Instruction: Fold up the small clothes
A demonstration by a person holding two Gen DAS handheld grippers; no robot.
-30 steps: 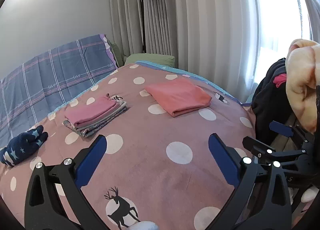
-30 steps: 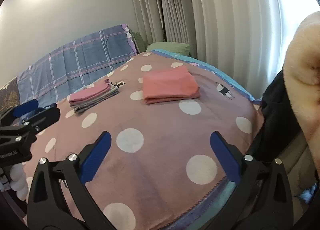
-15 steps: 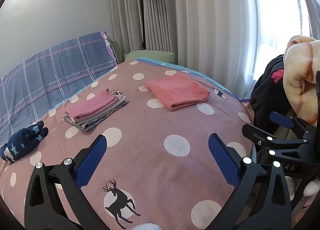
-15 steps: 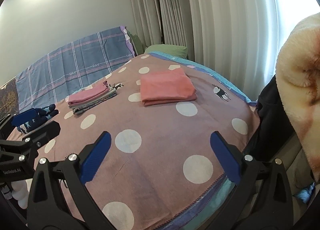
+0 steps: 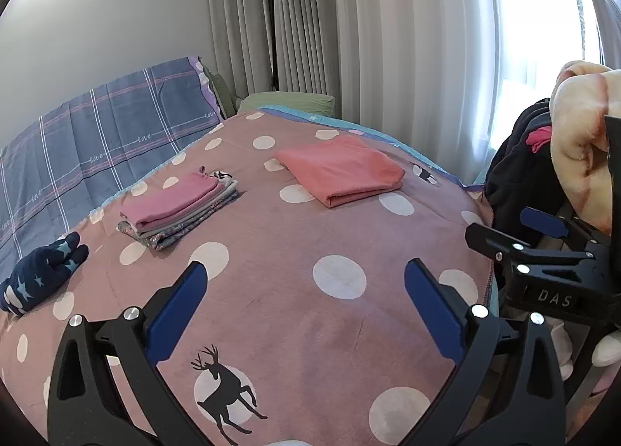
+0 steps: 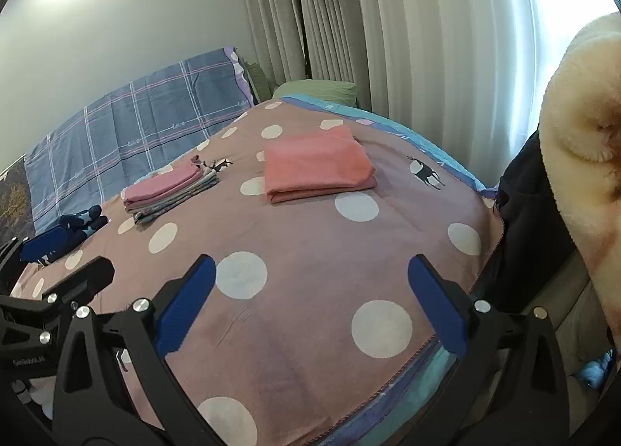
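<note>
Tongs first: the left tongs (image 5: 302, 302) hover spread wide and empty above the near part of the bed, and the right tongs (image 6: 310, 302) do the same just to their right, jaws far apart, nothing between them. Under both lies only the polka-dot blanket (image 5: 271, 252) with a reindeer print; no garment is spread out for folding.

Beyond them, further up the bed, the folded salmon-pink cloth (image 5: 341, 170) rests flat, and to its left a stack of folded small clothes (image 5: 180, 209) sits with a pink piece on top. A dark blue star-patterned garment (image 5: 42, 275) lies bunched near the bed's left edge, close to the plaid pillow (image 5: 104, 147).

That bunched piece looks like the only thing not yet folded, so I judge it the next target. It lies well to the left of both tongs, its long axis running roughly left-near to right-far, and the left tongs are clearly nearer. To the right, a dark garment (image 5: 516, 174) and a cream fleece (image 5: 582, 143) hang off the bed's side.
</note>
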